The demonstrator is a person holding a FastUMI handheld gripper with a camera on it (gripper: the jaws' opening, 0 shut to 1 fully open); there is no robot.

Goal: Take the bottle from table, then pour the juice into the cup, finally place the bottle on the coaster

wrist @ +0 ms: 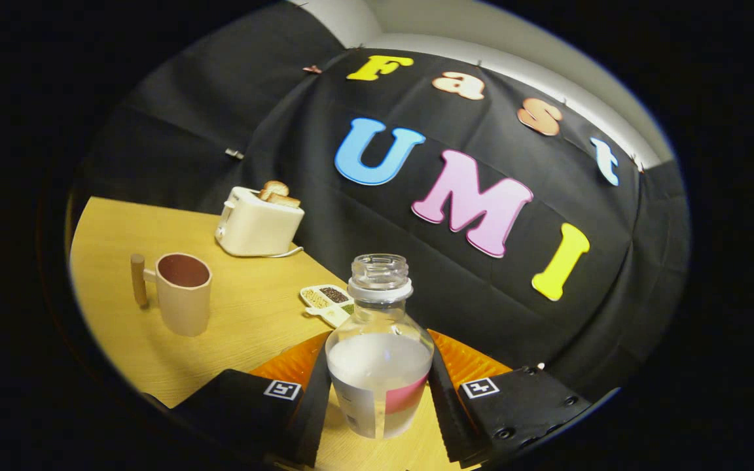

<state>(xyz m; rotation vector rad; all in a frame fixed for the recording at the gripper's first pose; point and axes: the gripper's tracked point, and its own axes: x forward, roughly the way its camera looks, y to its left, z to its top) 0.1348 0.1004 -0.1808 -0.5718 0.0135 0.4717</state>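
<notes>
A clear bottle without a cap, part full of whitish juice, stands upright between my two fingers. My gripper is shut on the bottle, both black pads pressing its lower body. An orange ridged coaster lies right behind the bottle, partly hidden by it and by the fingers. A beige cup with a dark inside and a wooden handle stands on the wooden table, ahead and to the left of the fingers.
A cream toaster with bread slices in it sits at the back of the table beyond the cup. A small white divided dish of grains lies between the toaster and the bottle. The black cloth wall rises behind.
</notes>
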